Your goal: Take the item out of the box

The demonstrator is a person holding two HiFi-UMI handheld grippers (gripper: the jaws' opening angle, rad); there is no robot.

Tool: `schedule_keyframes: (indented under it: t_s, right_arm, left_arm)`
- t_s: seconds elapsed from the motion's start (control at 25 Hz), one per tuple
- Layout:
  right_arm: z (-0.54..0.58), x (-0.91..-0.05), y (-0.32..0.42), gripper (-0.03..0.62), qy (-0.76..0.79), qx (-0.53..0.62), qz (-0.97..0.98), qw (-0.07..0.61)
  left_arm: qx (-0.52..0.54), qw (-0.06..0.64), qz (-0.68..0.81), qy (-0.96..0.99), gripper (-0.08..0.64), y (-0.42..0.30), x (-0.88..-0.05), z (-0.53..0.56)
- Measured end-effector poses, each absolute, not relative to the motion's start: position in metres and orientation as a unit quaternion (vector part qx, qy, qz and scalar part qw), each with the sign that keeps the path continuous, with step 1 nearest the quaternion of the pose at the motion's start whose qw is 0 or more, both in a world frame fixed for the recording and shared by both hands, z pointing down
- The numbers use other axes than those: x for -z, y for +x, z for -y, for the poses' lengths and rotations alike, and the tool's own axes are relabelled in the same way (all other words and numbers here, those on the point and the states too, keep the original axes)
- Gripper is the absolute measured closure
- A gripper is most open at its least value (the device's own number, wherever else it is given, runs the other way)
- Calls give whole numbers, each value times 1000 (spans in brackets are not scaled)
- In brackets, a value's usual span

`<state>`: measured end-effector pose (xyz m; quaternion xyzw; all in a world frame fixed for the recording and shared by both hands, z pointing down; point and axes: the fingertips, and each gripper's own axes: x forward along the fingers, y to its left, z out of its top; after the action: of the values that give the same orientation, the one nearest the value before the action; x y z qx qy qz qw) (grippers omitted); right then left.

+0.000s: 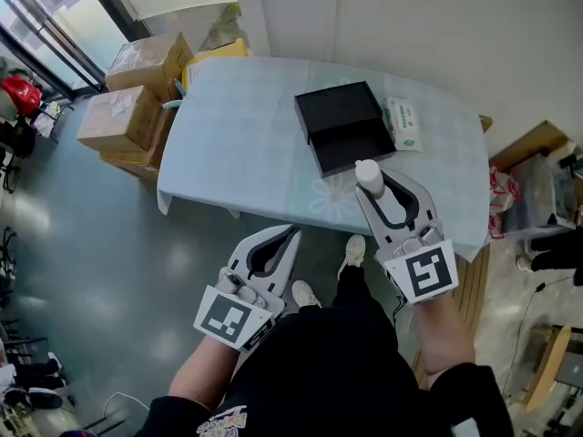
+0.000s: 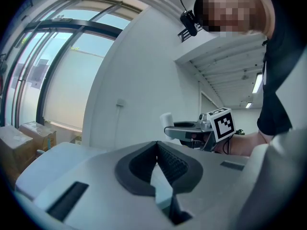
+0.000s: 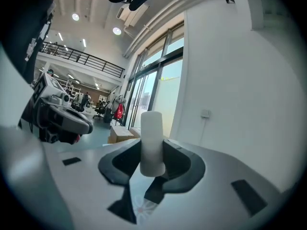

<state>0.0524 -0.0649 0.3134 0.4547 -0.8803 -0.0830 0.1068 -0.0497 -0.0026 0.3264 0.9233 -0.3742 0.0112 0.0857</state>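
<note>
Holding the tube (image 1: 368, 173) pinched in my right gripper (image 1: 370, 184), I have it out of the box (image 1: 337, 116). Next I should set it on the table (image 1: 246, 144); my left gripper (image 1: 290, 236) is squeezed together, empty.

Your right gripper (image 1: 371, 189) sits over the near edge of the table (image 1: 237, 153), with the cylinder (image 1: 368, 173) upright between its jaws, which press on it from both sides. Just ahead of its tips lies the open box (image 1: 342, 126), on the table, its two halves one behind the other. Just beside the box, ahead and slightly right of that gripper, lies the packet (image 1: 404, 123). Your left gripper (image 1: 292, 233) is left of the right one and nearer to you, off the table's near edge and over the floor (image 1: 91, 244). Well ahead and left of it, the cartons (image 1: 118, 116) stand stacked on the floor against the table's left end.
</note>
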Motion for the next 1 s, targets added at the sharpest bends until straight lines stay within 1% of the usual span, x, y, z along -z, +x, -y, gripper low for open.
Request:
schedule_keyframes:
  t_s: [0.48,1.0]
  right_arm:
    - [5,-338,58,449,480,21,871,105]
    - [-30,-356,56,449,459,10,881,111]
  left_arm:
    - [-5,88,348,933,552,-36,-334,-14]
    - [-13,99,348,932,552,-28,-342,-27]
